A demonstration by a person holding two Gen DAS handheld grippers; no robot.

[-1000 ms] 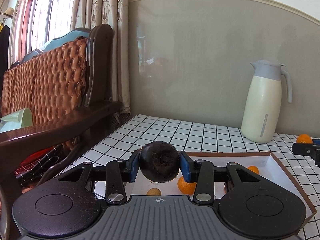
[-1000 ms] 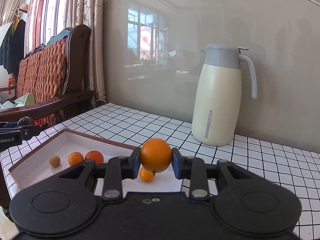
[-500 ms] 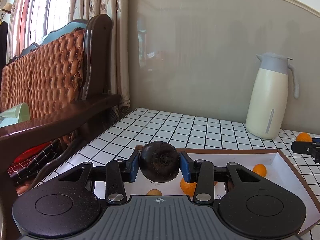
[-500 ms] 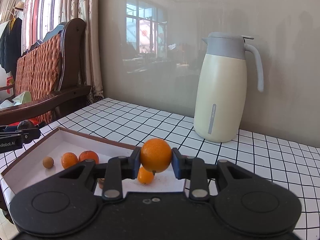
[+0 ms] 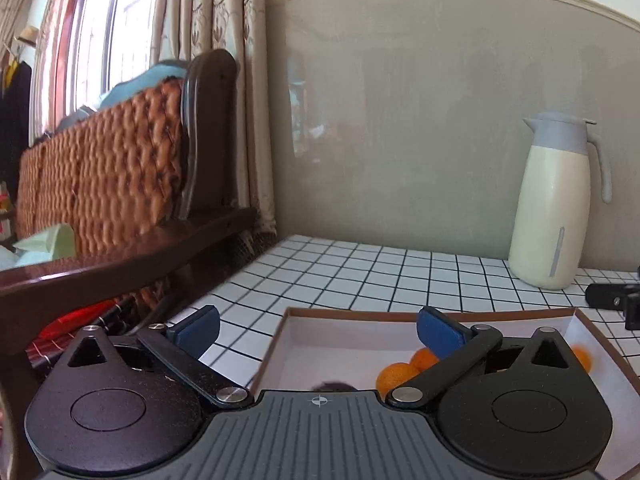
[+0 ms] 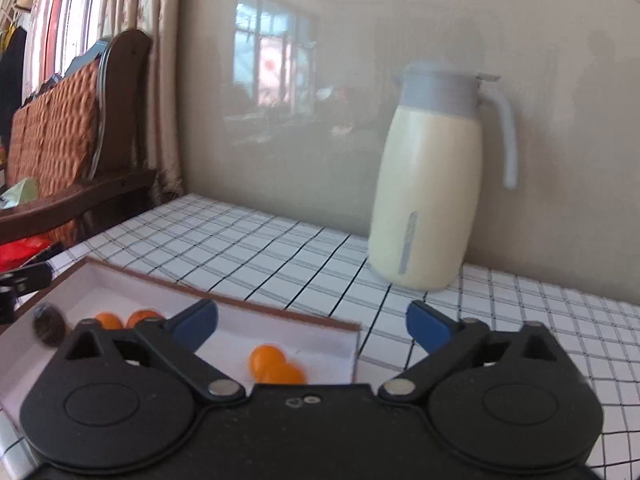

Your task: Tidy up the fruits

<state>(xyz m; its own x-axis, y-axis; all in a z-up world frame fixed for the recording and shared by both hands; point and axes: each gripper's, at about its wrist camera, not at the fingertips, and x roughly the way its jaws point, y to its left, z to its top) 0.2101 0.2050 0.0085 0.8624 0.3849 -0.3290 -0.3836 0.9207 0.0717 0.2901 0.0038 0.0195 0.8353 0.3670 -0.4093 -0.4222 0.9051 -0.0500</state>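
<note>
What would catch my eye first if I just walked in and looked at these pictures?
Probably the two black grippers, left and right, their blue-tipped jaws opening with nothing between them. Just below them sits a shallow white box on a checked table, with small oranges and one dark round fruit in it. A tall cream jug with a grey lid stands against the wall behind.
</note>
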